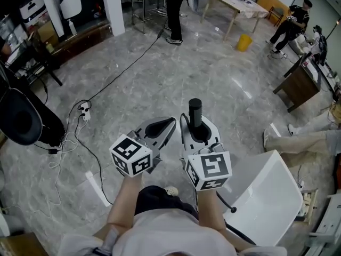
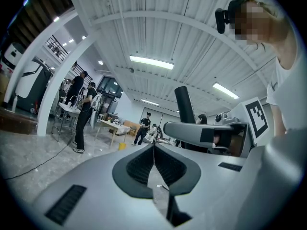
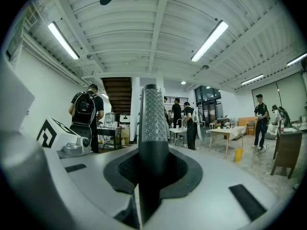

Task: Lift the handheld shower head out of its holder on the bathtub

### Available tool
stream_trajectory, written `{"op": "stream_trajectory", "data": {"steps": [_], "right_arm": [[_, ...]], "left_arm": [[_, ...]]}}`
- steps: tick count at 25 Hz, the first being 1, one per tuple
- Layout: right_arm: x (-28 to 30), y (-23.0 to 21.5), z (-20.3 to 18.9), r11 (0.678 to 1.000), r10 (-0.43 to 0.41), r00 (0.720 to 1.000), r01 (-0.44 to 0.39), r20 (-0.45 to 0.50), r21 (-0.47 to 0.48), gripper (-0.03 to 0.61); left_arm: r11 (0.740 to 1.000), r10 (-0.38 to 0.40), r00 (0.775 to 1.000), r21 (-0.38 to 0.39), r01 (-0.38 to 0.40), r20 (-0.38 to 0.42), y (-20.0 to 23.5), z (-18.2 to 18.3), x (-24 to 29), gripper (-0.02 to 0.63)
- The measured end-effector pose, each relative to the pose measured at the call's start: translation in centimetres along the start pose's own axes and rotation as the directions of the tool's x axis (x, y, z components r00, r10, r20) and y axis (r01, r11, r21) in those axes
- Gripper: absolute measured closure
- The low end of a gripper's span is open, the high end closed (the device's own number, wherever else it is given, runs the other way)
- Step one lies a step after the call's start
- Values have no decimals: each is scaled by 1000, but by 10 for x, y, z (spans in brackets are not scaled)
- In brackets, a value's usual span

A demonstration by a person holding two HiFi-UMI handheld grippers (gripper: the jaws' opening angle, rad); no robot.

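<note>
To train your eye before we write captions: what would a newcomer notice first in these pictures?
First, the dark shower head standing upright in the right gripper, clamped between its jaws at the middle of the head view. Beside it the left gripper is shut and empty. A white tub fills the lower right corner, on the grey marble floor.
</note>
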State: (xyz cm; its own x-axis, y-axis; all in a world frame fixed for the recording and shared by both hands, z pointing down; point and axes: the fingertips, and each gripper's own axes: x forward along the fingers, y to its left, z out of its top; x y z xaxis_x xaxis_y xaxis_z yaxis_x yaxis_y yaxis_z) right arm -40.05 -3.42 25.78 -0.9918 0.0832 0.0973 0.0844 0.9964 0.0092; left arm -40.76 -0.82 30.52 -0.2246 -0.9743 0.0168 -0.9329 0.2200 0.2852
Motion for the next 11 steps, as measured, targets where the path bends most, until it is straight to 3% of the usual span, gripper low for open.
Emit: {"op": "stream_trajectory", "data": {"steps": [11], "right_arm": [[0,1,6,1000,1,1000,-1,14,4,494]], "left_arm": [[1000,-17,1000,1,17,1,-3,3,3,601]]}}
